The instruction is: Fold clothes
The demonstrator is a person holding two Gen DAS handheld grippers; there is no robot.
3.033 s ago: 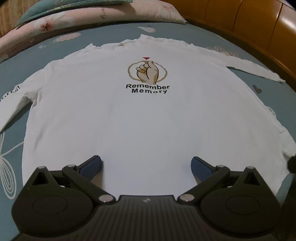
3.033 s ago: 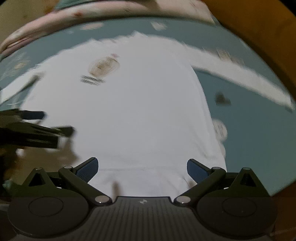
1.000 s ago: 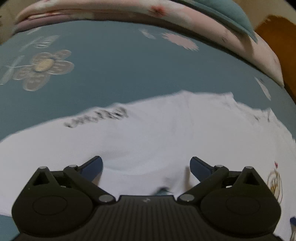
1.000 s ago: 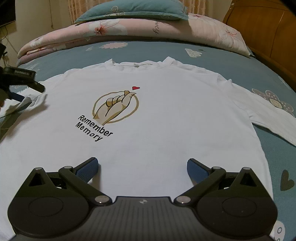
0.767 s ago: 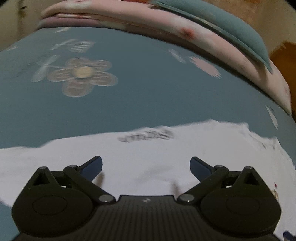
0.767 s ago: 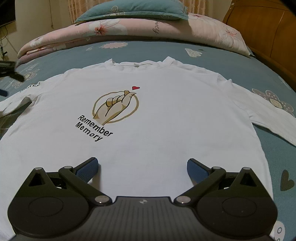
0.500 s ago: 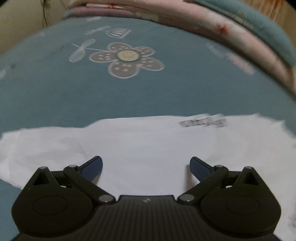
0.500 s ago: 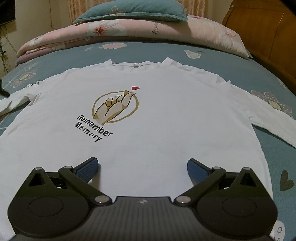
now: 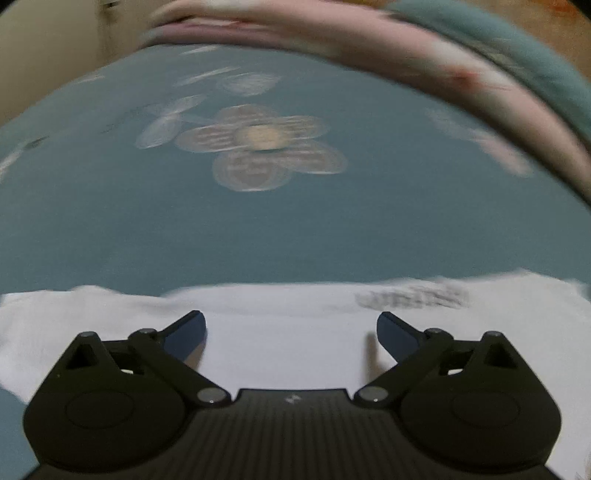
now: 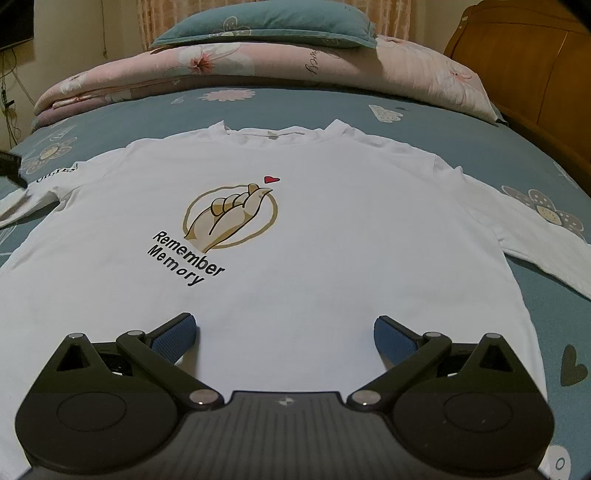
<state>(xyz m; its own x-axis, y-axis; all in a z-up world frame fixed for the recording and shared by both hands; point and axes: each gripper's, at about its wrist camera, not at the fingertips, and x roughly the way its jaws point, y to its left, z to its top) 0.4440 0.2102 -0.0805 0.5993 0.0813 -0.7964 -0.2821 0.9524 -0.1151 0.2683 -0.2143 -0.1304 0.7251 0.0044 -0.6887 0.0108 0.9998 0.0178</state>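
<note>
Left gripper (image 9: 291, 328) is the nearer one: jaws spread wide, nothing held, with the left sleeve (image 9: 295, 317) of the white long-sleeve shirt (image 10: 332, 229) directly under and between the fingertips, its long axis running crosswise to them. Right gripper (image 10: 284, 332), also spread and empty, sits over the hem, collar straight ahead. Shirt flat on the bedsheet (image 10: 461, 125), unfolded.

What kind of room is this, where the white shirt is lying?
Most likely a bedroom. The white shirt lies spread flat on a bed with a teal flowered sheet; a folded pink quilt with a teal pillow on top lies beyond it, and a wooden headboard stands at the right.
</note>
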